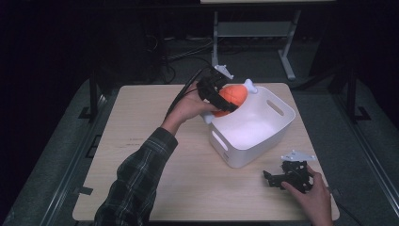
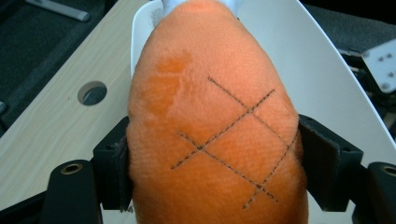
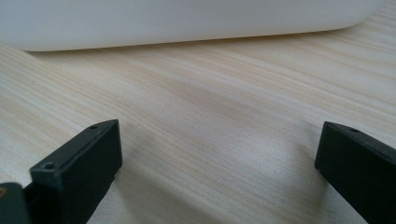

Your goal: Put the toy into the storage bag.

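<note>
Wooden table [image 1: 155,183], left gripper [image 1: 221,96] clamping orange plush [image 2: 210,130] over white bin [image 1: 263,136], right gripper [image 1: 287,178] parted nearby

Left gripper [image 1: 220,100] grips orange plush [image 1: 233,96] above white bin [image 1: 263,136] — right gripper [image 1: 273,178] rests.

Table [image 1: 155,155]: light wood top, rounded corners, small round hole [image 2: 92,92] near far edge. White plastic bin [image 1: 263,134] with handle cutouts stands on it, right of middle, turned at angle. Right tongs [image 1: 275,179] rest on table just beside bin, near front right corner, jaws wide apart.
</note>
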{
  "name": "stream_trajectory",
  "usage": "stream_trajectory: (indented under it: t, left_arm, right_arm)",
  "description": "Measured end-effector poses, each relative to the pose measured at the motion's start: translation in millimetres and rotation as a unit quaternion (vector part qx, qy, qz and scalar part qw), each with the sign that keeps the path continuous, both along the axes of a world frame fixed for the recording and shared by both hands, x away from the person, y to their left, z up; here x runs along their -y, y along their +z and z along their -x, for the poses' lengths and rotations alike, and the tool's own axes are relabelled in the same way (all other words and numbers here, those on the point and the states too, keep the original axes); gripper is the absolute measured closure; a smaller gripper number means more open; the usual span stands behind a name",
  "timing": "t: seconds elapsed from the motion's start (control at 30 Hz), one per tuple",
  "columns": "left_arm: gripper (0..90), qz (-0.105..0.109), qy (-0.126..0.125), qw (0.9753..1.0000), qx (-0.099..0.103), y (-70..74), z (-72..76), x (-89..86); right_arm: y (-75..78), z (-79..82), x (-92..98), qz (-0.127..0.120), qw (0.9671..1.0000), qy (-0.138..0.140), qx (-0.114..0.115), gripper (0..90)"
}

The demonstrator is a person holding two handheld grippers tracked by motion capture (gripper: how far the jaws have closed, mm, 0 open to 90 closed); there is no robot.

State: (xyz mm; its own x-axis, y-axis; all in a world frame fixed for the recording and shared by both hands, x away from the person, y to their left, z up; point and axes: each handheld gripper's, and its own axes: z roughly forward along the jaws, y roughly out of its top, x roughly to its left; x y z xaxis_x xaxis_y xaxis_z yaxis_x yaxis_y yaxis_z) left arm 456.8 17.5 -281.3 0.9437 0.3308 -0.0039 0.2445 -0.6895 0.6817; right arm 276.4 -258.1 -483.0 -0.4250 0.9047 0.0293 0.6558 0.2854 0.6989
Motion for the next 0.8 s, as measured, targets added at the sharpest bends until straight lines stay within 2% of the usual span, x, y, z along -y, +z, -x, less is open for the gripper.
stream_trajectory:
  t: [0.03, 0.17, 0.27, 0.43, 0.5, 0.6, 0.8]
  left_arm:
    - [23.7, 0.006, 0.0, 1.0, -0.001, -1.9, -1.6, 2.8]
    - [23.7, 0.005, 0.0, 1.0, -0.005, -8.9, -6.8, 14.4]
    - [23.7, -0.007, -0.003, 1.0, -0.006, -13.8, -10.4, 22.4]
    - [23.6, -0.012, -0.005, 0.9998, -0.014, -27.2, -15.0, 33.7]
    - [23.5, -0.022, -0.006, 0.9996, -0.017, -31.4, -15.6, 36.7]
    - [23.4, -0.022, -0.009, 0.9994, -0.024, -38.1, -16.3, 40.4]
    - [23.1, -0.036, -0.013, 0.9988, -0.031, -49.4, -16.9, 45.4]
  right_arm:
    - [0.0, 0.0, 0.0, 0.0, 1.0, 0.0, 0.0, 0.2]
    - [0.0, 0.0, 0.0, 0.0, 1.0, 0.0, 0.0, 0.2]
    - [0.0, 0.0, 0.0, 0.0, 1.0, 0.0, 0.0, 0.2]
    - [0.0, 0.0, 0.0, 0.0, 1.0, 0.0, 0.0, 0.1]
    - [0.0, 0.0, 0.0, 0.0, 1.0, 0.0, 0.0, 0.2]
    - [0.0, 0.0, -0.1, 0.0, 1.0, 0.0, 0.0, 0.2]
    - [0.0, 0.0, 0.0, 0.0, 1.0, 0.0, 0.0, 0.2]
